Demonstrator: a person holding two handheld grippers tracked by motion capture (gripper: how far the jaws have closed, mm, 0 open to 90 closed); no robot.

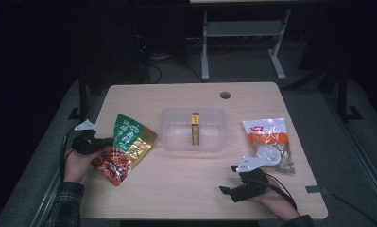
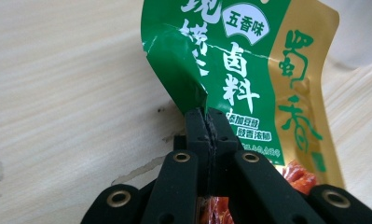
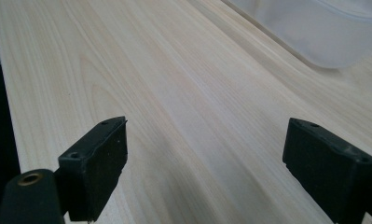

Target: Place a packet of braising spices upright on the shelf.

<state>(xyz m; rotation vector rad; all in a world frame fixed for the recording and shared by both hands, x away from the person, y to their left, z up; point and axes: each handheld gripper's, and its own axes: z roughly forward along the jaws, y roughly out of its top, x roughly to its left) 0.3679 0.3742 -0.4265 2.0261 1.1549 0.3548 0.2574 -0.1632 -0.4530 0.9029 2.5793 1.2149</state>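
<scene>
A green and gold snack bag (image 1: 124, 147) with red food printed on it lies tilted at the table's left. My left gripper (image 1: 102, 143) is shut on the bag's left edge; in the left gripper view the black jaws pinch the green foil (image 2: 230, 70) at my left gripper (image 2: 205, 122). Near the front right edge my right gripper (image 1: 227, 178) rests open, pointing left, with bare wood between its fingers (image 3: 99, 158) in the right gripper view, where my right gripper (image 3: 204, 161) holds nothing.
A clear plastic tub (image 1: 174, 135) stands mid-table with a yellow and red stick pack (image 1: 195, 128) upright inside; its corner (image 3: 323, 32) appears in the right gripper view. A white and orange bag (image 1: 270, 140) lies at the right. A round hole (image 1: 225, 94) is near the far edge.
</scene>
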